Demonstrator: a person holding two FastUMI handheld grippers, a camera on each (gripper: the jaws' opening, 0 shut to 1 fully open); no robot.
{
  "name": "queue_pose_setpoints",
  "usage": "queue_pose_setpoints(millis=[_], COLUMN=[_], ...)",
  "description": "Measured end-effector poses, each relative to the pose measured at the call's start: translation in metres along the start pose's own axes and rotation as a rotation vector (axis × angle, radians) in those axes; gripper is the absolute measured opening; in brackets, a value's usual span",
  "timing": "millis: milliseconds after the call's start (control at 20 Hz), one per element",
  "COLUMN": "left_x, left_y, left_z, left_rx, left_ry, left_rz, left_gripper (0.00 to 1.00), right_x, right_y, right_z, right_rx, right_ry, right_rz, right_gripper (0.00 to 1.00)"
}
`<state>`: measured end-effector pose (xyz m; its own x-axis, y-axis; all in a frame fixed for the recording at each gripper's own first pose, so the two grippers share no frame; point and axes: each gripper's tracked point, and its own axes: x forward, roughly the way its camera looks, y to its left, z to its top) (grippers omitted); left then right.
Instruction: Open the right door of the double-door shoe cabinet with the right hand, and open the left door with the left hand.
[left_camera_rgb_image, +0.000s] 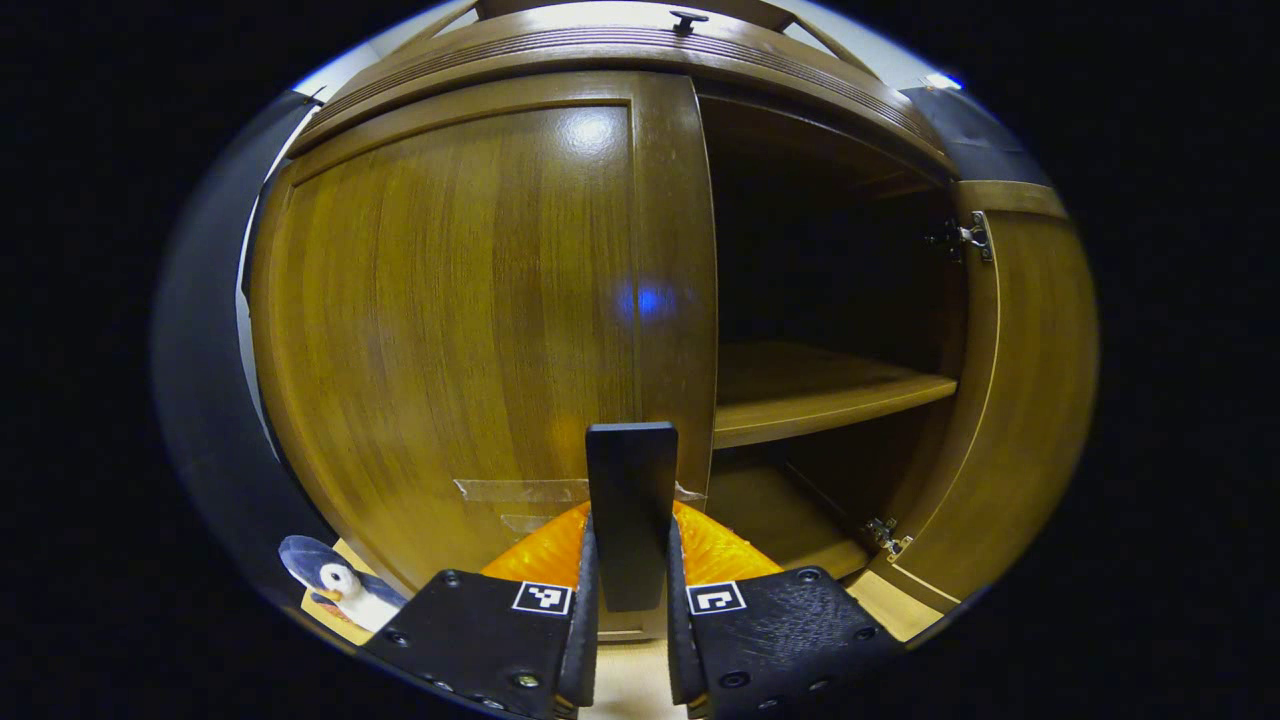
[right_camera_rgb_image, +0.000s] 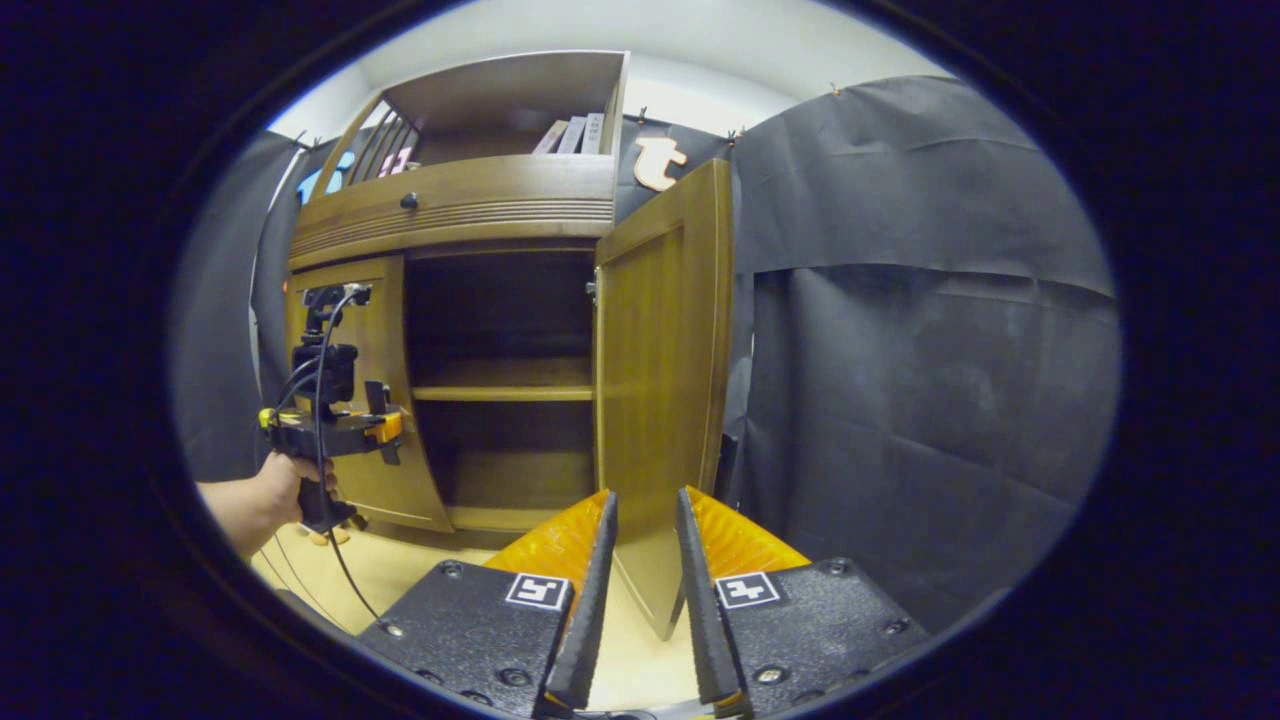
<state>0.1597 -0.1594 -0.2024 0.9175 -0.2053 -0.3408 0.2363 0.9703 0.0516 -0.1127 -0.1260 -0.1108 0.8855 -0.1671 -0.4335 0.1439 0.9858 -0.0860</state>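
Clamped between the fingers of the left tongs stands a dark flat upright tab, apparently the pull fixed near the inner edge of the cabinet's glossy brown wooden left door, which looks closed or barely moved. Just beside that edge the brown wooden double-door shoe cabinet gapes dark, with a bare wooden shelf across the middle, and the matching right door hangs swung out on its metal hinges at the far side of the opening. From the right gripper view, the right tongs sit back from the cabinet, released, their fingers a little apart with nothing between them, aimed at the right door's outer edge; a hand holds the left tongs against the left door. So I judge the right-hand half done and the left-hand half in hand. Next comes a steady pull on the tab, swinging outward about the left door's hinges, grip kept firm so the tab does not slip.
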Motion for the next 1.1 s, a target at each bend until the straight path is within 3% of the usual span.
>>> queue_pose_setpoints(millis=[50,100,450,950,1000,1100], left_x=[-0.002,-0.006,-0.041,-0.089,-0.093,-0.100], left_y=[0.000,0.000,0.005,0.019,0.021,0.024], left_z=[-0.001,-0.002,-0.010,-0.023,-0.024,-0.026], left_rx=[0.005,0.007,0.006,-0.064,-0.069,-0.074], left_ry=[0.003,0.006,0.007,0.028,0.029,0.039], left_rz=[0.003,0.005,0.008,0.053,0.060,0.079], left_gripper=[0.36,0.28,0.27,0.27,0.36,0.36], right_x=[0.001,0.002,0.014,0.034,0.035,0.038], right_y=[0.001,0.003,0.025,0.048,0.051,0.062], right_z=[-0.001,-0.002,-0.004,-0.001,0.000,-0.003], right_rx=[-0.004,-0.006,-0.026,-0.051,-0.056,-0.074], right_ry=[0.002,0.001,0.001,0.008,0.008,0.014], right_rz=[0.004,0.014,0.104,0.197,0.208,0.249], right_gripper=[0.41,0.41,0.41,0.40,0.40,0.40])
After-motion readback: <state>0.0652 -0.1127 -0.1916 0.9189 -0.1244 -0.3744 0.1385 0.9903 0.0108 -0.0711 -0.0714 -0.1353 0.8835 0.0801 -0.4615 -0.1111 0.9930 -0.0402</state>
